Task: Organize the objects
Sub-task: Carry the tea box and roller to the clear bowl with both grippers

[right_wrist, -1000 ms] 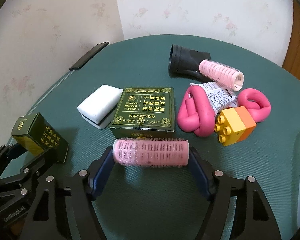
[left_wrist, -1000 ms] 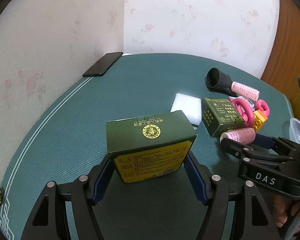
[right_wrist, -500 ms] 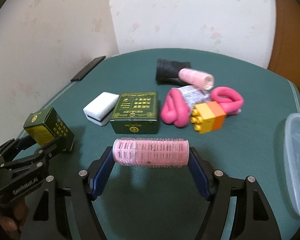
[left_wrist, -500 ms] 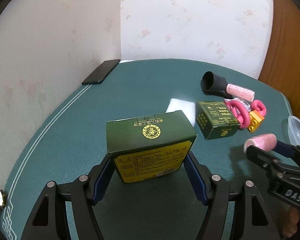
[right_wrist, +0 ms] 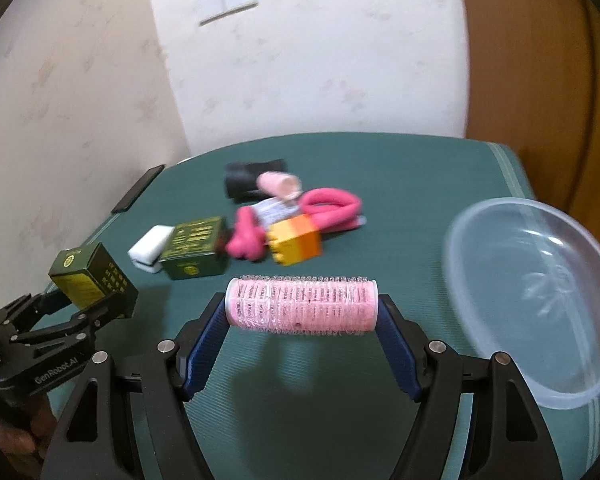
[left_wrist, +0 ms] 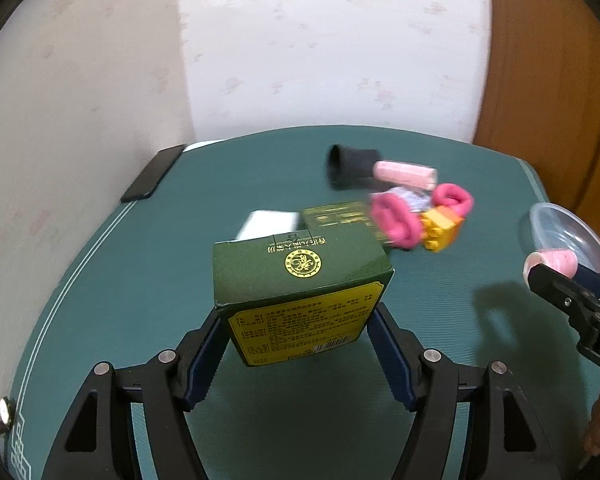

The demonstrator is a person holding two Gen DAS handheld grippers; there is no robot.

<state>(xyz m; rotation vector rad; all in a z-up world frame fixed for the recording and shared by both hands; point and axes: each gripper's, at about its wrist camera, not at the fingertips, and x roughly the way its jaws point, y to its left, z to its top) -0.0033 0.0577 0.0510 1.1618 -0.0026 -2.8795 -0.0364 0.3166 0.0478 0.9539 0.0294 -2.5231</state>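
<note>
I see the left gripper [left_wrist: 298, 344] closed on a green cardboard box [left_wrist: 300, 280], clamped at both side faces and held above the green table [left_wrist: 120, 300]. The box has a gold round seal on top and a yellow label with small print and a barcode; I cannot read the text. The right gripper [right_wrist: 302, 320] is closed endwise on a pink bristled hair roller [right_wrist: 302, 304], a cylinder held level just beside a clear plastic bowl [right_wrist: 532, 300]. On the left gripper's body I read "GenRobot.AI". A second green box [right_wrist: 194, 248], a white block [right_wrist: 148, 246] and a yellow-orange toy brick [right_wrist: 296, 242] lie grouped on the ribbed table surface
</note>
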